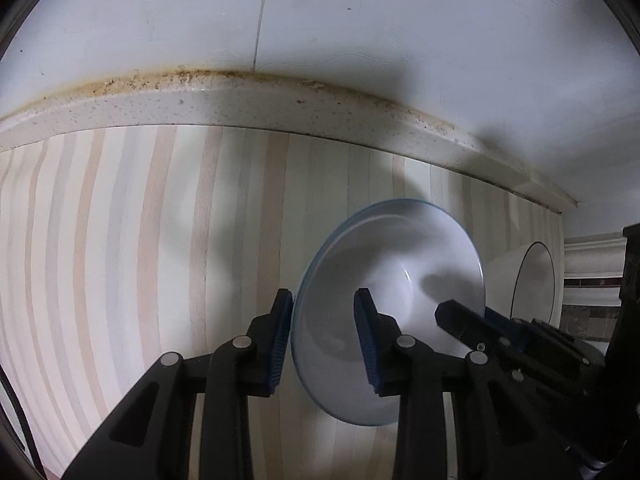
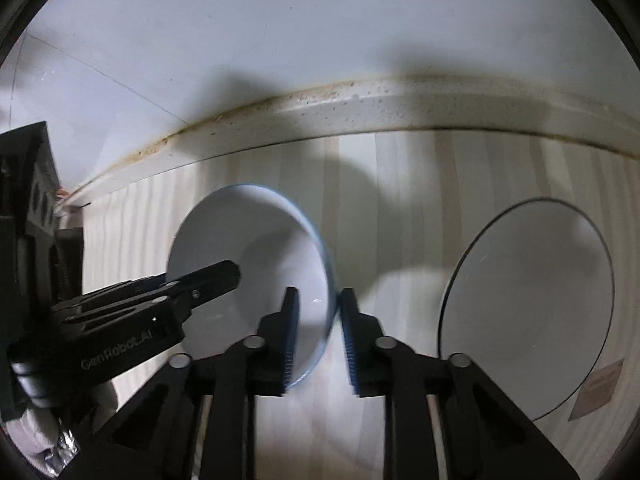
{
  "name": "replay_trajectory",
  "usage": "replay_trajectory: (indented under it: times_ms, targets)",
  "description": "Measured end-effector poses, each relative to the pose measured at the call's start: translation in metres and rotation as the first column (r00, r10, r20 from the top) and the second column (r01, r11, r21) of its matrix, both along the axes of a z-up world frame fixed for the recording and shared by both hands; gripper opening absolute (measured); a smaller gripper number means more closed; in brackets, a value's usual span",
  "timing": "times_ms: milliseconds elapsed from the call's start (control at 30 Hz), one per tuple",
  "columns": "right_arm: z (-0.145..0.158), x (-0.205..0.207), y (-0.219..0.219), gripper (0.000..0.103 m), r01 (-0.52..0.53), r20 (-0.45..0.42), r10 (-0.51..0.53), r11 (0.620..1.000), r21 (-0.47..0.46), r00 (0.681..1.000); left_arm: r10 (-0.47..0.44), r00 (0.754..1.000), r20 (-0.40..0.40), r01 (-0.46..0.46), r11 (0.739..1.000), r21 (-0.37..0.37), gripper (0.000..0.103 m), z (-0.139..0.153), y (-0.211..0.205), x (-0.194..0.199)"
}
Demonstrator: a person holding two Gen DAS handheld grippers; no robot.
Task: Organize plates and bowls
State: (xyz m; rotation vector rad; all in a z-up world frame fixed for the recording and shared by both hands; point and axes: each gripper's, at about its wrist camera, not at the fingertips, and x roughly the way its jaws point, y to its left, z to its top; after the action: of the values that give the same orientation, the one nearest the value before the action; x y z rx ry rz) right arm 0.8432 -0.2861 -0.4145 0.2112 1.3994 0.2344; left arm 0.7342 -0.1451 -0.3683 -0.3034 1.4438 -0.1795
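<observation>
A white bowl with a pale blue rim (image 1: 400,256) (image 2: 248,232) hangs over the striped countertop, held from both sides. My left gripper (image 1: 325,320) is shut on its left rim, one blue pad outside and one inside the bowl. My right gripper (image 2: 319,320) is shut on the opposite rim, which runs between its pads. Each gripper shows in the other's view: the right gripper (image 1: 460,316) reaches in from the right, the left gripper (image 2: 224,276) from the left. A second white dish with a thin black rim (image 2: 532,304) (image 1: 536,284) sits on the counter to the right.
The striped countertop (image 1: 120,240) ends at a speckled, stained ledge (image 1: 200,100) below a white tiled wall (image 1: 360,20). A small paper label (image 2: 600,388) lies beside the black-rimmed dish. White moulding and a dark edge (image 1: 596,252) stand at the far right.
</observation>
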Motion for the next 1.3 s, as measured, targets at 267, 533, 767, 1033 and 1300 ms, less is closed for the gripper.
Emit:
replay_trajectory:
  times_ms: [267, 533, 767, 1033, 1300]
  targets:
    - [0.009, -0.01, 0.0, 0.015, -0.025, 0.056, 0.026, 0.999, -0.02, 0.998, -0.009, 0.999, 0.038, 0.008, 1.0, 0.024, 0.029, 0.016, -0.012, -0.024]
    - [0.061, -0.057, -0.017, 0.015, -0.015, 0.112, 0.014, 1.0, 0.01, 0.994, -0.049, 0.996, 0.08, 0.047, 0.998, 0.03, 0.029, 0.064, -0.034, -0.076]
    - [0.098, -0.134, -0.046, 0.015, 0.006, 0.138, -0.01, 0.999, 0.035, 0.99, -0.129, 0.983, 0.127, 0.127, 0.992, 0.024, 0.029, 0.105, -0.042, -0.131]
    - [0.102, -0.21, -0.074, 0.015, 0.034, 0.116, -0.039, 0.999, 0.038, 0.992, -0.212, 0.972, 0.102, 0.212, 0.977, 0.012, 0.029, 0.103, -0.074, -0.183]
    - [0.087, -0.265, -0.096, 0.015, 0.043, 0.063, -0.045, 0.998, 0.035, 0.997, -0.254, 0.967, 0.026, 0.253, 0.967, 0.015, 0.029, 0.077, -0.092, -0.212]
